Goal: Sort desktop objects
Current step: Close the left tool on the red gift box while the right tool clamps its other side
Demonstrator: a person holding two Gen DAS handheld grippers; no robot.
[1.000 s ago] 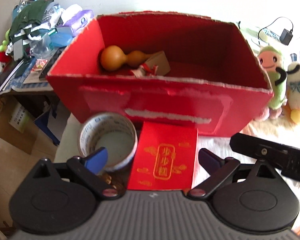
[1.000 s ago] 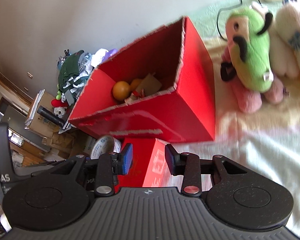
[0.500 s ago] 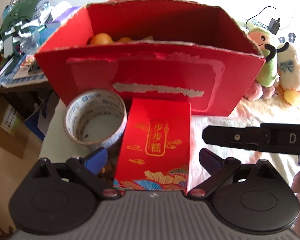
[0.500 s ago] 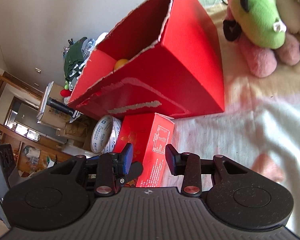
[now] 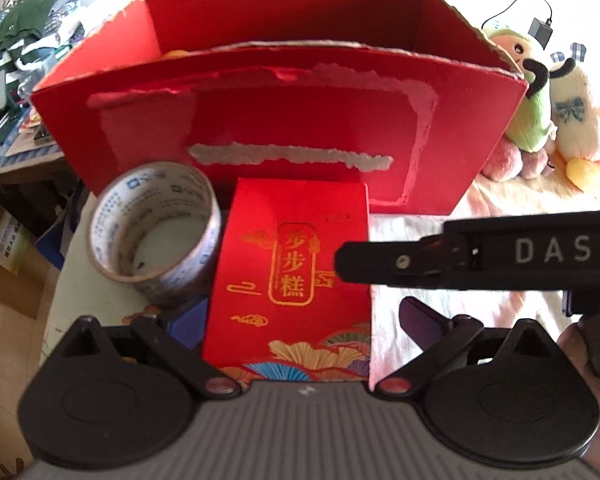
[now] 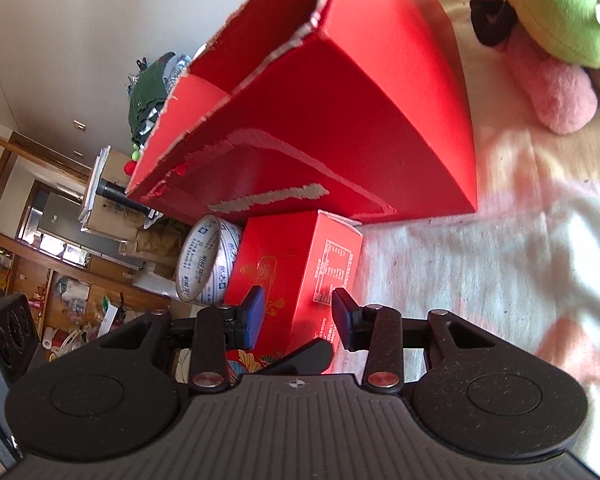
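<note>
A small red box with gold characters (image 5: 296, 272) lies in front of the big open red carton (image 5: 284, 120). My left gripper (image 5: 300, 322) is open, its fingers either side of the box's near end. From the right, one black finger of my right gripper (image 5: 452, 258) reaches over the box top. In the right wrist view my right gripper (image 6: 298, 316) is open, straddling the near upper edge of the small red box (image 6: 300, 264) below the carton (image 6: 360, 120). A tape roll (image 5: 156, 232) leans just left of the box. The carton wall hides most of its contents.
Plush toys (image 5: 568, 120) sit right of the carton on a pale blanket (image 6: 480, 280). Piled clothes and papers (image 5: 24, 52) lie at the far left. The table edge runs just left of the tape roll (image 6: 204, 264), with cardboard boxes on the floor beyond.
Both grippers have dropped lower and closer to the small red box. The right gripper's finger has slid left until it lies over the box top. The carton's inside has dropped from view.
</note>
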